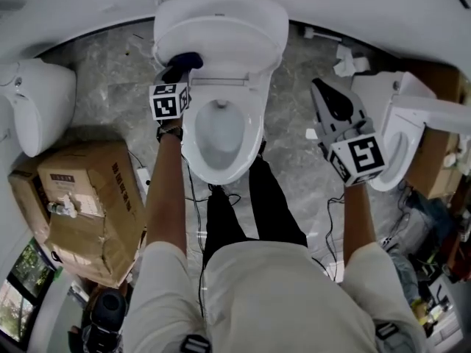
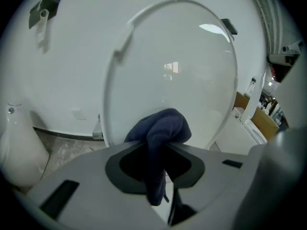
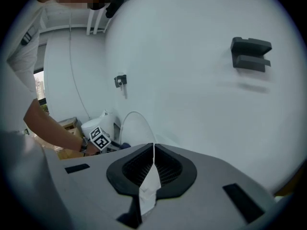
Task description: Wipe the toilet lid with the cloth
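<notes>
Nearest me, by my left leg, stands a closed cardboard box (image 1: 81, 197) with a small white object (image 1: 62, 208) lying on its top; I cannot tell what that object is. Straight ahead the toilet bowl (image 1: 219, 131) is open, its narrow end toward me, and nothing lies in it.

My left tongs (image 1: 179, 68) reach past the bowl's left rim and are clamped on the dark blue cloth (image 1: 188, 59). In the left gripper view the cloth (image 2: 160, 128) is bunched, its long axis running up and down through the tongs (image 2: 156, 145). A rounded wad bulges above the tips and a thinner tail hangs down between the jaws.

The wad sits at the lower left of the toilet lid (image 1: 221, 24), close to the hinge. It looks to be against the surface, though I cannot say how firmly. The lid (image 2: 177, 66) stands raised, its long axis upright and its inner face toward me.

My right tongs (image 1: 321, 90) are held off to the right of the bowl, well apart from it, tips pointing away from me. In the right gripper view those tongs (image 3: 153, 147) are together at the tips with nothing between them.

A second toilet (image 1: 394, 134) stands just right of them. Farther back lies crumpled paper (image 1: 346, 63).
</notes>
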`<action>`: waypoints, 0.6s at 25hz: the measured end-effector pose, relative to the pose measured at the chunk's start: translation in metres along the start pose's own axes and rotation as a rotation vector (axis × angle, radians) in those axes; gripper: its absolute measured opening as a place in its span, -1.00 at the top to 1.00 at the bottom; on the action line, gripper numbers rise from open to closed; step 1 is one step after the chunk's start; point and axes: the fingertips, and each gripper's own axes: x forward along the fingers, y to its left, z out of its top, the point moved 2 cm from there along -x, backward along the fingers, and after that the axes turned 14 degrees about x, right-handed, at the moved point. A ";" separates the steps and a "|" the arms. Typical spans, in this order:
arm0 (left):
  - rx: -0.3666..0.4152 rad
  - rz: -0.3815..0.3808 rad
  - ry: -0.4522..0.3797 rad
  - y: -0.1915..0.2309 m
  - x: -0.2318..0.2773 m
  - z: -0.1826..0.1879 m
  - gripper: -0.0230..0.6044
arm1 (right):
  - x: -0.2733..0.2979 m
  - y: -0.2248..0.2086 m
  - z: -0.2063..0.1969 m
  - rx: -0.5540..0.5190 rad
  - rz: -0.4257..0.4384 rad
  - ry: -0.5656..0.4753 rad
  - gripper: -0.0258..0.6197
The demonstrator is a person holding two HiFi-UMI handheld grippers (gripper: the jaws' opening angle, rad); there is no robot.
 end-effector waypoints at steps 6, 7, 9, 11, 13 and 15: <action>0.013 -0.010 -0.137 -0.004 -0.069 0.044 0.66 | 0.017 0.028 0.043 -0.042 0.051 -0.045 0.83; 0.002 -0.015 -0.163 -0.007 -0.083 0.051 0.66 | 0.018 0.034 0.047 -0.036 0.063 -0.048 0.83; -0.015 -0.023 -0.213 -0.015 -0.111 0.064 0.66 | 0.021 0.045 0.055 -0.025 0.094 -0.053 0.83; -0.018 -0.021 -0.252 -0.024 -0.138 0.074 0.66 | 0.025 0.054 0.060 -0.026 0.119 -0.045 0.83; -0.018 -0.018 -0.281 -0.033 -0.161 0.082 0.66 | 0.030 0.059 0.061 -0.035 0.125 -0.026 0.83; -0.017 -0.020 -0.307 -0.043 -0.183 0.091 0.66 | 0.035 0.062 0.064 -0.024 0.121 -0.014 0.82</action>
